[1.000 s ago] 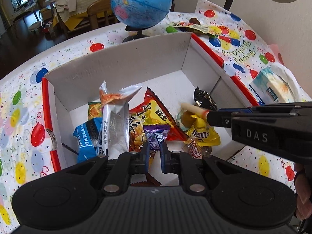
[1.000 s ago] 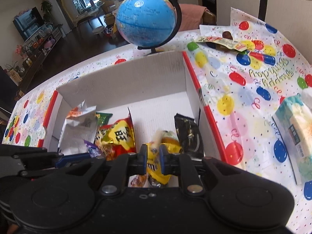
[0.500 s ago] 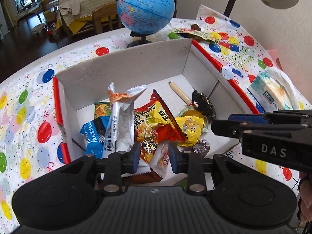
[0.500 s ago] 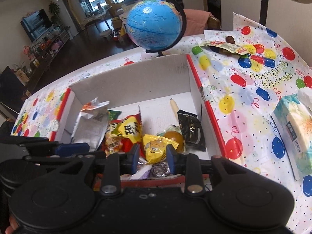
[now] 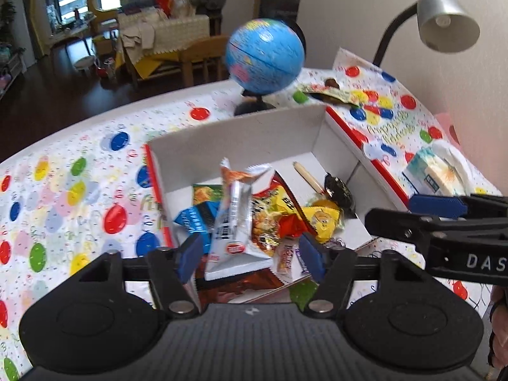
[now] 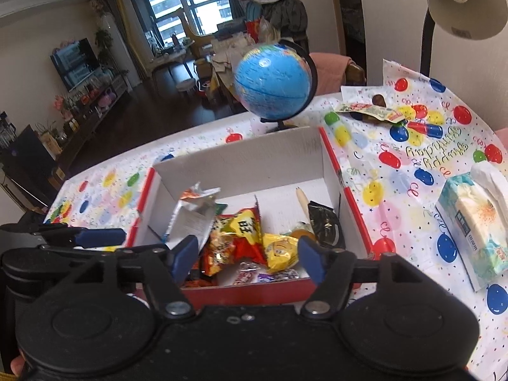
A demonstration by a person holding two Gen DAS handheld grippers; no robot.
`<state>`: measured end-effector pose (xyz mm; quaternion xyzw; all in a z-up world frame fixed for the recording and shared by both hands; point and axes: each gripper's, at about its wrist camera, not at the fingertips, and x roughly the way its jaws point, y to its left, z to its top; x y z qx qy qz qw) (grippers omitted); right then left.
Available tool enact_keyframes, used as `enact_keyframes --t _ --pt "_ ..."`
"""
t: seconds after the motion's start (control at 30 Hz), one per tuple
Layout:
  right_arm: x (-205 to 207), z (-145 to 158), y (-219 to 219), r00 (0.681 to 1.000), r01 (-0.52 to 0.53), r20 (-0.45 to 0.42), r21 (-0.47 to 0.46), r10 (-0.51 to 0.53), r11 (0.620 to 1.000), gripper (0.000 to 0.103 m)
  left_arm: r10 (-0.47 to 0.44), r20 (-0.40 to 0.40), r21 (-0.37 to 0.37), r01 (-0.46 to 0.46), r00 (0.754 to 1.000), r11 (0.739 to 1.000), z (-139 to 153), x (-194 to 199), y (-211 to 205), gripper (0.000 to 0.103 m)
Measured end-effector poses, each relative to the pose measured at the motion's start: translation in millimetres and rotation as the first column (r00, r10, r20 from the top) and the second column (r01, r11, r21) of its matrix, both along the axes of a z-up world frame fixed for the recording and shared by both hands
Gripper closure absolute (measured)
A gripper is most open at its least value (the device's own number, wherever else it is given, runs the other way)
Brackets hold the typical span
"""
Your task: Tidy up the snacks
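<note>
A white cardboard box with red edges (image 5: 241, 136) (image 6: 241, 162) sits on the balloon-print tablecloth and holds several snacks: a silver and orange packet (image 5: 233, 212) (image 6: 193, 212), a red and yellow bag (image 5: 270, 212) (image 6: 241, 231), a yellow M&M's bag (image 5: 322, 219) (image 6: 281, 250), a black packet (image 5: 339, 187) (image 6: 324, 222), a blue packet (image 5: 193, 219) and a cream stick (image 5: 306, 174) (image 6: 301, 200). My left gripper (image 5: 250, 254) is open and empty above the box's near edge. My right gripper (image 6: 247, 254) is open and empty, also at the near edge. It shows in the left wrist view (image 5: 422, 212) at the right.
A blue globe (image 5: 265, 60) (image 6: 273, 82) stands behind the box. A tissue pack (image 5: 435, 171) (image 6: 476, 219) lies to the right. Loose wrappers (image 5: 330, 92) (image 6: 371, 109) lie at the far right of the table. A desk lamp (image 5: 444, 28) (image 6: 463, 3) hangs over the right side.
Both grippers have opened wide and pulled back up from the box. The right let go of the cream stick, the left of a purple snack; both now lie in the box.
</note>
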<state>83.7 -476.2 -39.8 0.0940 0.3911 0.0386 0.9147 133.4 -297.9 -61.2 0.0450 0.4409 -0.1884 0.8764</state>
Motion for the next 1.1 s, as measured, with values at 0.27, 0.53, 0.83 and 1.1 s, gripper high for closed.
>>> enact_keyframes --t 0.27,0.53,0.83,1.1 --pt "-21.4 16.0 14.6 0.997 -0.005 0.071 -0.009 0.005 1.0 0.01 0.04 0.047 -0.038 -0.038 0.998 0.999 22.8 -18.2 27.1 0.024" --pt "-36.8 26.3 18.9 0.993 0.0 0.117 0.002 0.0 1.0 0.0 0.051 0.084 -0.06 -0.046 0.995 0.997 38.6 -33.2 37.4 0.022" --pt "-51.0 29.6 20.0 0.989 0.023 0.145 0.038 -0.028 0.999 0.0 0.057 0.06 -0.086 -0.051 0.997 0.995 35.4 -43.7 43.6 0.019" --pt "-58.8 27.3 19.6 0.988 0.052 0.146 0.018 -0.055 0.998 0.0 0.077 0.046 -0.085 -0.073 0.996 0.994 31.8 -48.6 48.7 0.019"
